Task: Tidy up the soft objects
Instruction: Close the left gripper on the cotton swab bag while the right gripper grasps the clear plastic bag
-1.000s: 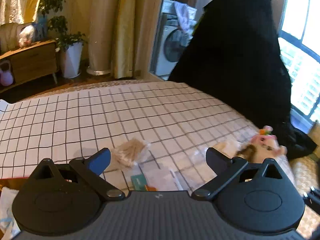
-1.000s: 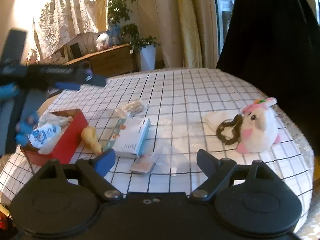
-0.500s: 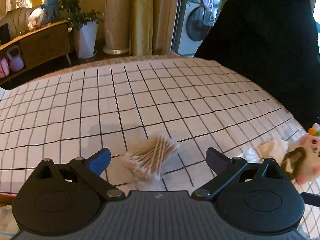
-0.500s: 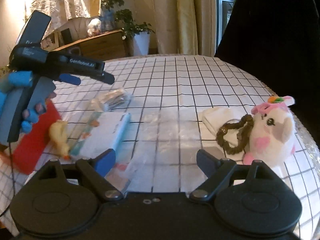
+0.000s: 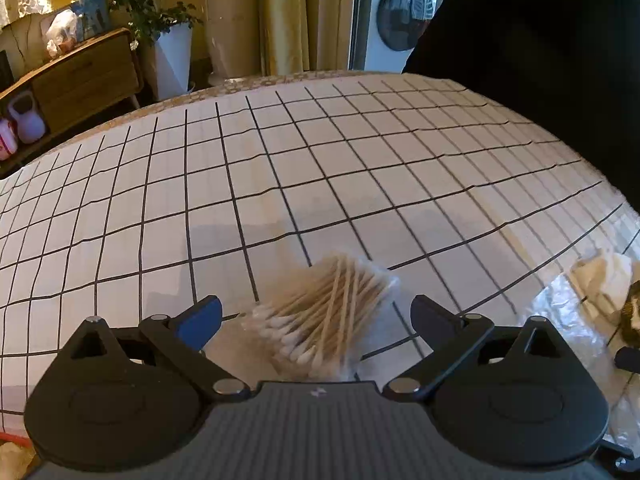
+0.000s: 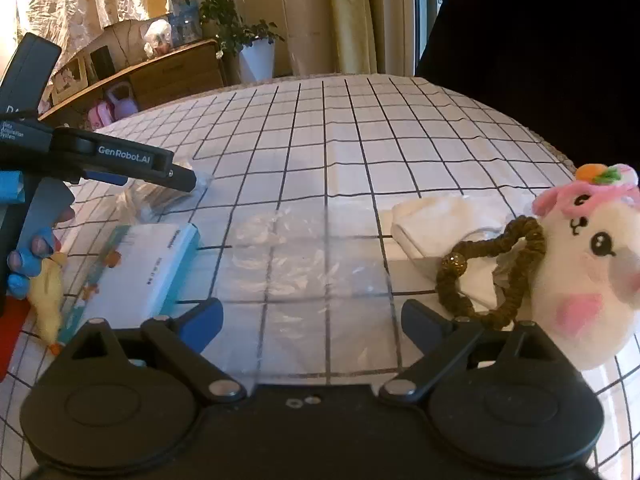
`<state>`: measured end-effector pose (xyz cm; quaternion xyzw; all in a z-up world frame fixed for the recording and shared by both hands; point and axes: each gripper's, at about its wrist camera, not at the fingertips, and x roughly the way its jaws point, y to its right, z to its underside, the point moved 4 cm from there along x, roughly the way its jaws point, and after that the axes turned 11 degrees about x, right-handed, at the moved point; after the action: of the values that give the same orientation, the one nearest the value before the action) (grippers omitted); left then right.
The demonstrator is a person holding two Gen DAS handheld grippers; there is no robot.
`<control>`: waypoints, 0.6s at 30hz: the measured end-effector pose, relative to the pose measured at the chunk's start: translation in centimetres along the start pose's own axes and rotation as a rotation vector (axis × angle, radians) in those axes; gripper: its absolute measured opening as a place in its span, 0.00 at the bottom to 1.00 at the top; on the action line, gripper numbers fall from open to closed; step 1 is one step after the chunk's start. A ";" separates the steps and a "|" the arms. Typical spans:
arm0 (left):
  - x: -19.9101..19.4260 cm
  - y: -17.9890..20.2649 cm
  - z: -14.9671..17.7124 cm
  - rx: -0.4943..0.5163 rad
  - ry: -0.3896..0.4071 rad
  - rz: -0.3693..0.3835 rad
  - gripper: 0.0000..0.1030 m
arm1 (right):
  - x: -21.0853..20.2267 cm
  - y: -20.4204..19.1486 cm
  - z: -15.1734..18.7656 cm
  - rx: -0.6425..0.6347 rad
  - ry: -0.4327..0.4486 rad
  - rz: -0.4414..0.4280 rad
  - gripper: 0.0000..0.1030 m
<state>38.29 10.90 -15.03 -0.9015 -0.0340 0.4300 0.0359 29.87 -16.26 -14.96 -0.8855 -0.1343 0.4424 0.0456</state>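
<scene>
My left gripper is open, low over the checked tablecloth. A clear bag of cotton swabs lies between its fingers, untouched by the pads. In the right wrist view this gripper reaches over the same swab bag from the left. My right gripper is open and its jaws are opening. A flat clear plastic bag lies on the cloth between and ahead of its fingers. Right of it sit a white and pink plush toy, a brown hair tie and a folded white cloth.
A tissue pack, a yellow duck toy and a red box lie at the left. A person in black stands at the table's far right. A wooden sideboard and potted plant stand beyond.
Both grippers have come down and forward toward the table. The swab bag now lies between the left fingers. The clear bag and plush toy are closer to the right gripper.
</scene>
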 end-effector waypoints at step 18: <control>-0.2 0.1 0.6 0.005 0.019 0.002 0.54 | 0.0 -0.7 0.2 -0.065 0.031 0.090 0.65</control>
<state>37.73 10.83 -15.27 -0.9053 -0.0318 0.4218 0.0383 29.58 -15.61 -14.89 -0.8984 -0.1077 0.4257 -0.0008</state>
